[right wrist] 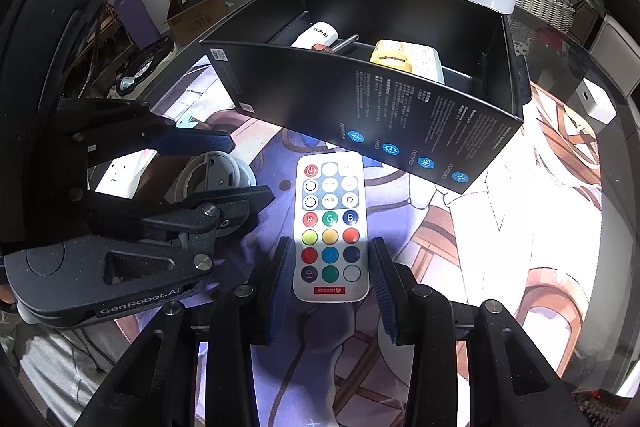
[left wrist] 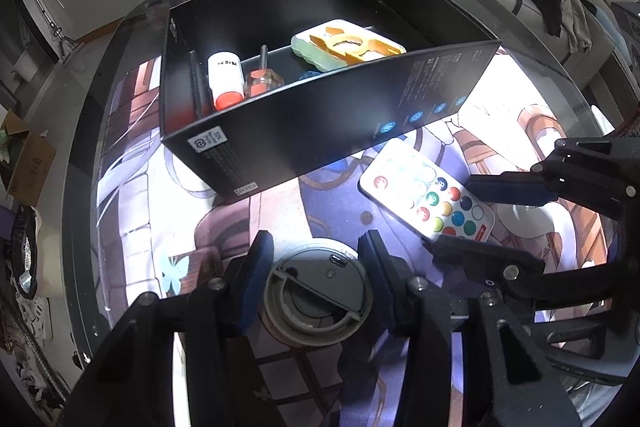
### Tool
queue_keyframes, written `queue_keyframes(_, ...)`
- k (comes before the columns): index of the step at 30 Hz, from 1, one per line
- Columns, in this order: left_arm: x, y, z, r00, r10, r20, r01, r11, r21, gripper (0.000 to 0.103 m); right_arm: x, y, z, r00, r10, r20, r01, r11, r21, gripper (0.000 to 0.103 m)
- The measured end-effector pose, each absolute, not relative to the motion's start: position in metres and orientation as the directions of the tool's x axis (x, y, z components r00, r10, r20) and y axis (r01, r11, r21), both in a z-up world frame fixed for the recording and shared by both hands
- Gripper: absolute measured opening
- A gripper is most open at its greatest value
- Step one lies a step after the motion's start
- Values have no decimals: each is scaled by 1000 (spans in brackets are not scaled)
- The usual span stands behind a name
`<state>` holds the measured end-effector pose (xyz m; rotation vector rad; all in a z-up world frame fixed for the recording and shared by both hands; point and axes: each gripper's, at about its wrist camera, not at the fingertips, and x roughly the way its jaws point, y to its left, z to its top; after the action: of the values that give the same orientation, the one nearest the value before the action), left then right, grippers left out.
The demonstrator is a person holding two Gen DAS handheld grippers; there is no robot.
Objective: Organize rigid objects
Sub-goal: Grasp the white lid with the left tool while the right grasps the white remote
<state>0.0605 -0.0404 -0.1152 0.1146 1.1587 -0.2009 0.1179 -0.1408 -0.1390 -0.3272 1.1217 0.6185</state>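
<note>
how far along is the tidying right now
Done: a white bottle, screwdriver and orange tool lie in the black box. In hand: nothing gripped; the left gripper brackets a round device, the right gripper brackets the remote. Left: box both.

A white remote control [right wrist: 330, 227] with round coloured buttons is lying flat on the printed mat, its red-labelled end pointing away from the black box [right wrist: 360, 107]. Just beside it, a round grey puck-like device [left wrist: 316, 301] is resting flat with its underside facing up, showing a small port near the rim.

The black box is standing open behind both of them. Inside it, a white bottle with an orange cap [left wrist: 225, 79] is lying on its side, next to a small screwdriver with a clear handle [left wrist: 262, 79]. A yellow plastic tool [left wrist: 352, 45] is lying on top of a pale green block [left wrist: 316, 53].
</note>
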Motion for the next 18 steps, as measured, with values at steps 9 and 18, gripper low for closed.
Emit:
queue_keyframes(9, 46, -29, -87, 483, -98, -870, 220, 975, 12, 45, 115, -154, -124, 342, 329, -880, -590, 805, 72, 38)
queue_keyframes(18, 27, -26, -44, 625, -119, -772, 237, 971, 42, 45, 99, -165, -89, 449, 378, -810, -581, 812, 57, 1)
